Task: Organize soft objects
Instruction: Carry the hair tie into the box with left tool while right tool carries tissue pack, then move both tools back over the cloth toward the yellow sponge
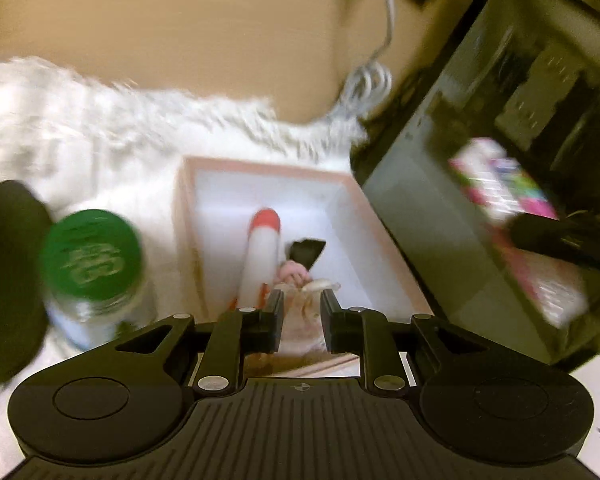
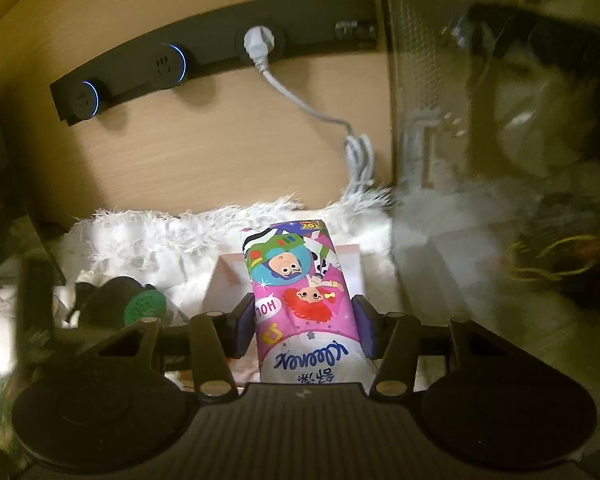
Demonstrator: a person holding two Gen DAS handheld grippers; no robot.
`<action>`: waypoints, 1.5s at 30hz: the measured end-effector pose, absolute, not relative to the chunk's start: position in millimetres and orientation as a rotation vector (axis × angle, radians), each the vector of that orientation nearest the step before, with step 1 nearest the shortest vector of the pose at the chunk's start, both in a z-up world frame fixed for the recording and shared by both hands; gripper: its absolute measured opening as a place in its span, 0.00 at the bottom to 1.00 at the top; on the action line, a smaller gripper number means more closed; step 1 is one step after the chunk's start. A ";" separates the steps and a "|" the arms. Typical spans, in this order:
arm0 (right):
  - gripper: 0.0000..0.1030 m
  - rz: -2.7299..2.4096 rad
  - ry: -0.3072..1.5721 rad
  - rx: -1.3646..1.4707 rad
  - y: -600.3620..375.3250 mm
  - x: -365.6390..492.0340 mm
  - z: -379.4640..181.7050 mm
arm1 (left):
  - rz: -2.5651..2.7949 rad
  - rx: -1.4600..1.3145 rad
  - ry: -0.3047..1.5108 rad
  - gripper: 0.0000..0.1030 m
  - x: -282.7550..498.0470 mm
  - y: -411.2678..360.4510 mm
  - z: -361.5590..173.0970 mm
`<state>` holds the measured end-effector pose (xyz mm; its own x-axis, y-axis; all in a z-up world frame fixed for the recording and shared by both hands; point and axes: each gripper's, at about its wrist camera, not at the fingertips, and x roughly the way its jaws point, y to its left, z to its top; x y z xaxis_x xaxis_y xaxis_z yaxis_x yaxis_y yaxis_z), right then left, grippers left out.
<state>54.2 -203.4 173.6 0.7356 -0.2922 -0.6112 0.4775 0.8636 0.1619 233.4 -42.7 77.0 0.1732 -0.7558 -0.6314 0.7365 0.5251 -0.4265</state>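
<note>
In the left wrist view, a shallow pink-rimmed box (image 1: 188, 216) sits on a white fluffy rug (image 1: 100, 128). Inside it lie a white tube with a red-orange cap (image 1: 260, 256), a small black-and-white piece (image 1: 305, 250) beside it, and a pale pink soft item (image 1: 294, 272) near the box's near side, partly hidden by the fingers. The left gripper (image 1: 302, 304) hovers over that near part of the box with its jaws a little apart; a pale, blurred soft shape shows in the gap, and the pads do not appear to press on it. A bottle with a green cap (image 1: 92, 256) stands just left of the box on the rug. To the right rises a dark glass-sided case (image 1: 440, 208), and the colourful tissue pack (image 1: 504, 184) shows blurred in front of it.

In the right wrist view, the right gripper (image 2: 304, 320) is clamped on the tissue pack (image 2: 300, 292), a pink packet with cartoon figures. The blue pads (image 2: 246, 320) press on both of its long sides near its middle, and its far end juts out beyond the fingertips, over the pink-rimmed box (image 2: 228, 276) on the rug (image 2: 160, 236). The green-capped bottle (image 2: 144, 304) lies to the left. A white cable (image 2: 300, 100) runs from a plug in the dark socket strip (image 2: 148, 68) on the wooden wall down to the rug.
</note>
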 end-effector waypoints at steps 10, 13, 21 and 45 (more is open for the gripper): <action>0.54 -0.486 0.782 0.363 -235.6 149.6 107.7 | -1.038 -0.038 0.859 0.21 188.1 74.4 86.1; 0.55 -0.464 0.829 0.477 -249.1 153.5 84.8 | -0.912 -0.063 0.873 0.21 184.9 121.8 73.9; 0.62 -0.408 0.782 0.306 -201.5 133.6 90.6 | -0.453 -0.179 0.786 0.21 206.4 242.1 62.6; 0.71 -0.087 0.852 0.065 -35.4 140.8 57.9 | -0.461 0.561 0.794 0.22 325.1 217.5 27.1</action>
